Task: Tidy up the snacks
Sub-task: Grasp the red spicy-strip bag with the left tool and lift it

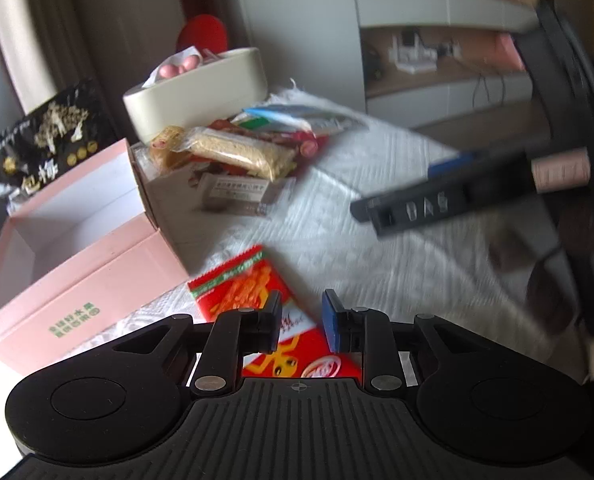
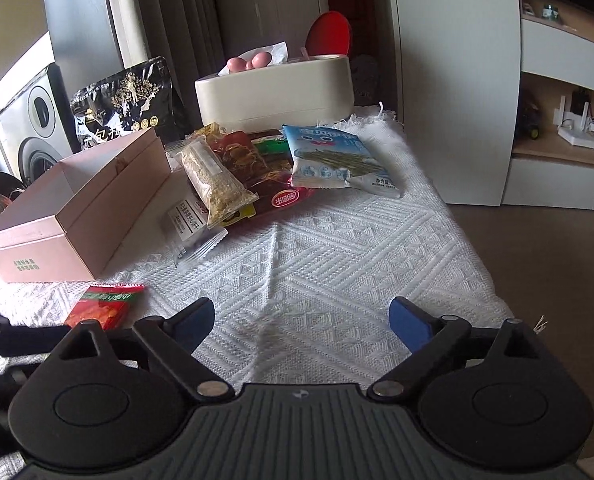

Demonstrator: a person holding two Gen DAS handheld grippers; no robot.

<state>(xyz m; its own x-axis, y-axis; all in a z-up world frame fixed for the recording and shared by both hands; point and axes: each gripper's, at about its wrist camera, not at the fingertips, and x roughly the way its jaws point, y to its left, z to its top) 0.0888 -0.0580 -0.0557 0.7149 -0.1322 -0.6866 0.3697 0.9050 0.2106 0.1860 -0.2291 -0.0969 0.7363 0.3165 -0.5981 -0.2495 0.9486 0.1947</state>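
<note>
**Snack sorting has hardly begun: the pink box holds nothing yet**

The pink box (image 1: 77, 248) sits open on the left of the worktop (image 2: 337, 248), which has a white woven cloth on it. From the left wrist view its inside looks bare and white, so I judge that no snack has gone in (a far corner is hidden, so I cannot be fully sure). Almost all of the job is still to do.

The snacks lie loose in a pile (image 2: 249, 168) just beside the box, near the middle of the cloth. There is a see-through pack of crumbly bars (image 2: 217, 184), a dark red pack (image 2: 281, 196) under it, a small clear packet with a white label (image 2: 191, 224), and a blue and white pack (image 2: 333, 160) on the right side of the pile. A big black bag (image 2: 125, 100) stands behind the box. One red snack packet (image 1: 241, 292) lies apart from the pile, at the near edge by the front of the box.

A cream tub (image 2: 275, 92) stands at the back with pink round things and a bit of paper poking out of its top. What else is in it I cannot tell.

The left gripper (image 1: 303, 318) hangs right over the red packet with its jaws only a little apart, and they do not pinch it. The right gripper (image 2: 301, 320) is over bare cloth with its jaws wide apart and nothing in them.
</note>
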